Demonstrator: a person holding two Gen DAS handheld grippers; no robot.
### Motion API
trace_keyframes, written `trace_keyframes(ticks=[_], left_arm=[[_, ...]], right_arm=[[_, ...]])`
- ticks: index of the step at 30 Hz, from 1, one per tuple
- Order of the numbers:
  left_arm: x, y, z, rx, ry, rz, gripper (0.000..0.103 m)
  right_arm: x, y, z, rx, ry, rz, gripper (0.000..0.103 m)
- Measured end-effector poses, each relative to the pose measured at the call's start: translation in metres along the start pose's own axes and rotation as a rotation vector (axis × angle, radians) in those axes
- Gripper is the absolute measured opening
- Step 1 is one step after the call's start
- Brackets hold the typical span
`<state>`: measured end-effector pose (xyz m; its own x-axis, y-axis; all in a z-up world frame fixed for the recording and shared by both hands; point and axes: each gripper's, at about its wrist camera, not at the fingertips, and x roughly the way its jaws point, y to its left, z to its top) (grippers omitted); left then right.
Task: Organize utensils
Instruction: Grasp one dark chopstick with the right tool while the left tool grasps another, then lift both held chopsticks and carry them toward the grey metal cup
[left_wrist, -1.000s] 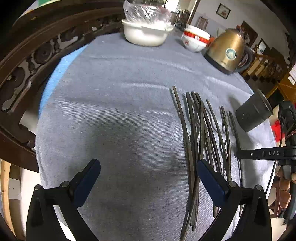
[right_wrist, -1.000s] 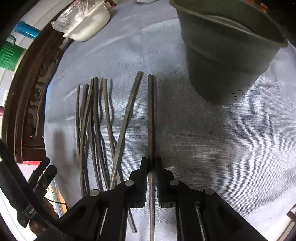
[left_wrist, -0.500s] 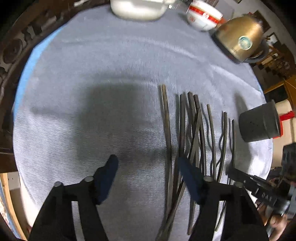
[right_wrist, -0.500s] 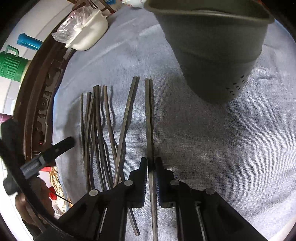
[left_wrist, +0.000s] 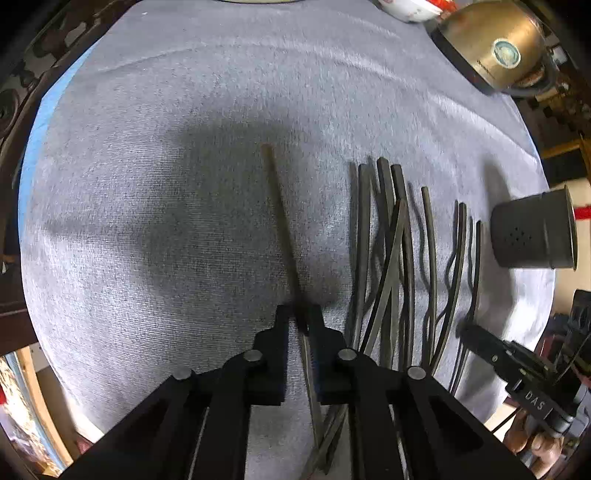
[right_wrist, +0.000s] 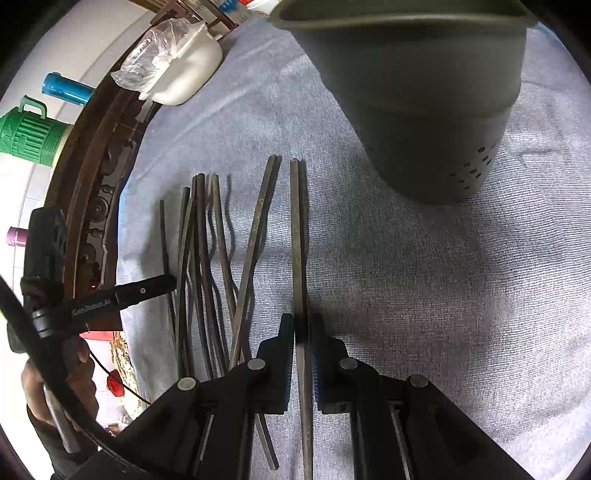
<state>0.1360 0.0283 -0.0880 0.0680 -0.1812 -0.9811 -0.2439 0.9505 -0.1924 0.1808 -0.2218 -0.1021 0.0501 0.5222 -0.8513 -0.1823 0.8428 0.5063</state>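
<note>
Since a second ago the left gripper (left_wrist: 301, 319) has closed on one chopstick (left_wrist: 282, 225) pointing far-left, apart from the near-to-far pile (left_wrist: 391, 258), while the right gripper (right_wrist: 303, 328) clamps another chopstick (right_wrist: 297, 240) aimed toward the grey holder (right_wrist: 417, 96).

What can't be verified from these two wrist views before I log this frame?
- Inside of the grey holder: the right wrist view shows only its outer wall; the left wrist view shows it small, from the side.
- Near end of the chopstick in the right gripper: cut off by the bottom edge.
- Whether the chopstick in the left gripper is lifted or still on the cloth: motion blur.
</note>
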Motion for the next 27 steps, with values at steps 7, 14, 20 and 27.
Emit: trace_keyframes(ticks=[7, 14, 20, 27], left_arm=[[0.003, 0.002, 0.013, 0.068, 0.074, 0.025, 0.009], [0.009, -0.011, 0.027, 0.134, 0.097, 0.039, 0.009], [0.01, -0.005, 0.04, 0.14, 0.128, -0.007, 0.009], [0.007, 0.001, 0.04, 0.172, 0.096, -0.011, 0.008]], right_arm=[[0.003, 0.006, 0.008, -0.03, 0.055, -0.034, 0.011], [0.014, 0.034, 0.025, -0.076, 0.151, -0.144, 0.021], [0.027, 0.056, 0.041, -0.079, 0.209, -0.223, 0.037], [0.039, 0.077, 0.047, -0.108, 0.195, -0.344, 0.011]])
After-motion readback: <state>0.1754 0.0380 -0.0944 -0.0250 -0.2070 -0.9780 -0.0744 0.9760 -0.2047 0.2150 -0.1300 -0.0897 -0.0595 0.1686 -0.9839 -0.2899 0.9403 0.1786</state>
